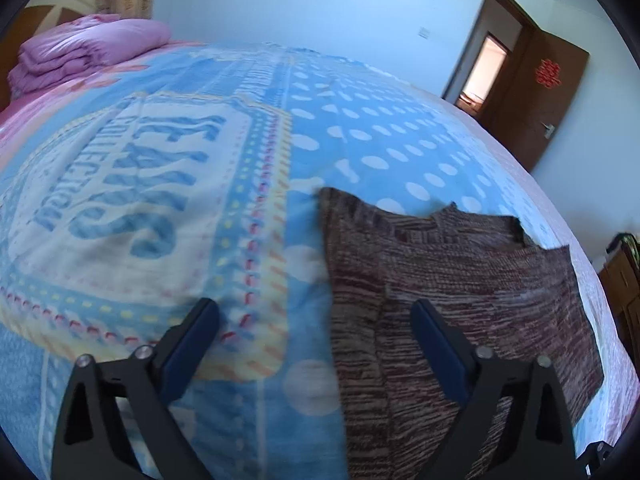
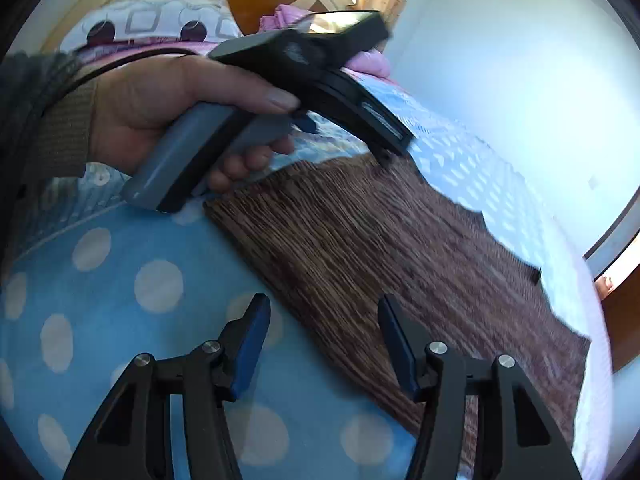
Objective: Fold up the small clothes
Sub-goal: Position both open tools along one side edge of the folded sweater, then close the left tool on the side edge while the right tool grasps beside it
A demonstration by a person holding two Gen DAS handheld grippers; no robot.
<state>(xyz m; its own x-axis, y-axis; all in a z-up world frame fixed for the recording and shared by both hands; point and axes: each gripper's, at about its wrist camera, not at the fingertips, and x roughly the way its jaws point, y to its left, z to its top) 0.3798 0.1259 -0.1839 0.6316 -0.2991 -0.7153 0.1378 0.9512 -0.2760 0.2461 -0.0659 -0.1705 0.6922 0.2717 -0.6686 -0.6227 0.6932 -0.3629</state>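
Hovering with jaws apart and nothing between them, the left gripper [image 1: 316, 322] straddled the brown knit garment's [image 1: 460, 280] near-left edge; the right gripper [image 2: 324, 318], equally parted and empty, hung over its opposite edge — flat on the blue dotted blanket [image 1: 360, 140], open bedding beyond.

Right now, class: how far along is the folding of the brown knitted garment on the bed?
Done: the brown knitted garment lies flat on the blue blanket, one side apparently folded in. In hand: nothing; the left gripper and right gripper are open over its edge. Left: gripping and finishing the folds.
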